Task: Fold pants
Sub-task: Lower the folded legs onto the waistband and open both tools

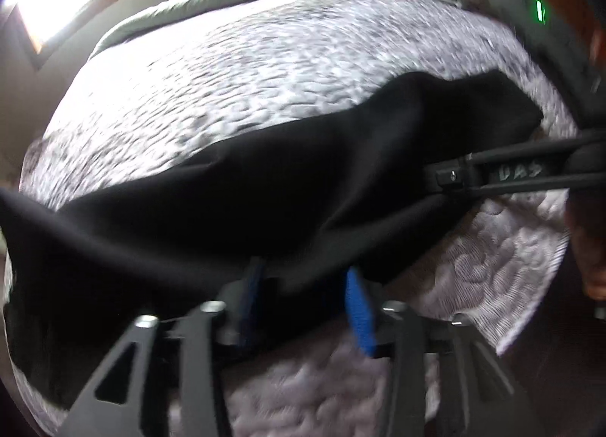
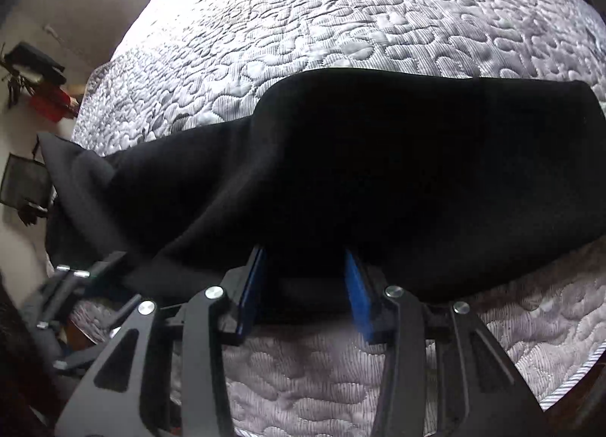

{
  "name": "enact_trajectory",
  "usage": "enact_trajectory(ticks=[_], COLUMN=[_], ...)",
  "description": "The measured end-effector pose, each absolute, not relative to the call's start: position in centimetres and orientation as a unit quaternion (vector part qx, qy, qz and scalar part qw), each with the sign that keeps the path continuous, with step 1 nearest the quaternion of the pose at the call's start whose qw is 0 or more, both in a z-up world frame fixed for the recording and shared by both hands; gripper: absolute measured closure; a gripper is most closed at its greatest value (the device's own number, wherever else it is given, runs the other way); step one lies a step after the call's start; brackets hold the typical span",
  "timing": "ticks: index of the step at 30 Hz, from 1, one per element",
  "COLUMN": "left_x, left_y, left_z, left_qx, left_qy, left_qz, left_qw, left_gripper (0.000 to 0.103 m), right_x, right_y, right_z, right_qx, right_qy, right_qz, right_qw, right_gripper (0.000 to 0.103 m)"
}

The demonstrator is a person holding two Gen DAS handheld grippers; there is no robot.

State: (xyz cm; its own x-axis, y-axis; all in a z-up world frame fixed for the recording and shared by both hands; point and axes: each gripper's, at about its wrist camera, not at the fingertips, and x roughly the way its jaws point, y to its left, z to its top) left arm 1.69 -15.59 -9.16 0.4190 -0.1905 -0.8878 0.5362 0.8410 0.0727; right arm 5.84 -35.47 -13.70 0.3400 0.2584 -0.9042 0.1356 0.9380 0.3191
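Black pants (image 2: 378, 172) drape over the tips of both grippers' spread blue fingers (image 1: 358, 308) (image 2: 358, 293), on the quilt (image 2: 341, 20).

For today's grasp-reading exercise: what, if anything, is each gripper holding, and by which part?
Cannot be told: the near edge of the black pants lies between the spread blue fingers of both grippers, but no pinch shows.

The pants (image 2: 378, 172) are seen as matt black cloth, smooth. The bedspread (image 2: 341, 20) is quilted, ribbed grey fabric with a slight sheen. Matt black plastic and shiny metal bolts are shown on the right gripper (image 2: 306, 285).
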Motion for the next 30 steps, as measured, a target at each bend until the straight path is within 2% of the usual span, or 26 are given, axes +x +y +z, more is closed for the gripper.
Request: enact_trajectory(ticks=[2, 3, 7, 16, 17, 18, 20, 23, 30], left_x=[2.2, 2.6, 6.6, 14.6, 14.8, 15.0, 15.1, 14.2, 5.9], left_y=[-12.7, -11.8, -6.4, -1.3, -0.9, -0.4, 0.3, 1.3, 2.9], left_z=[-7.5, -7.0, -5.4, -5.3, -5.9, -6.3, -7.3, -7.5, -5.5], left_qx=[0.138, 0.133, 0.082, -0.003, -0.014, -0.031, -0.073, -0.105, -0.127], left_qy=[0.499, 0.500, 0.517, 0.580, 0.589, 0.596, 0.614, 0.605, 0.507], left_qz=[-0.196, -0.179, -0.096, -0.036, -0.033, -0.038, -0.056, -0.062, -0.051], left_qw=[0.832, 0.837, 0.847, 0.814, 0.808, 0.802, 0.784, 0.787, 0.851], left_gripper=[0.032, 0.029, 0.029, 0.029, 0.037, 0.058, 0.086, 0.094, 0.096], right_x=[5.4, 5.7, 6.3, 5.8, 5.6, 5.7, 5.7, 5.1, 5.3], right_y=[-35.2, -34.8, -33.2, -32.9, -32.8, -32.8, -32.7, -33.2, -33.6], right_z=[-14.4, -14.6, -14.8, -14.8, -14.8, -14.8, -14.7, -14.6, -14.5], right_qx=[0.161, 0.153, 0.129, 0.138, 0.137, 0.136, 0.136, 0.134, 0.140], right_qy=[0.575, 0.576, 0.572, 0.566, 0.566, 0.566, 0.566, 0.568, 0.574], right_qz=[0.032, 0.029, 0.016, 0.012, 0.011, 0.011, 0.012, 0.013, 0.022], right_qw=[0.801, 0.802, 0.810, 0.812, 0.813, 0.813, 0.813, 0.812, 0.807], right_gripper=[0.062, 0.061, 0.056, 0.055, 0.055, 0.055, 0.054, 0.054, 0.054])
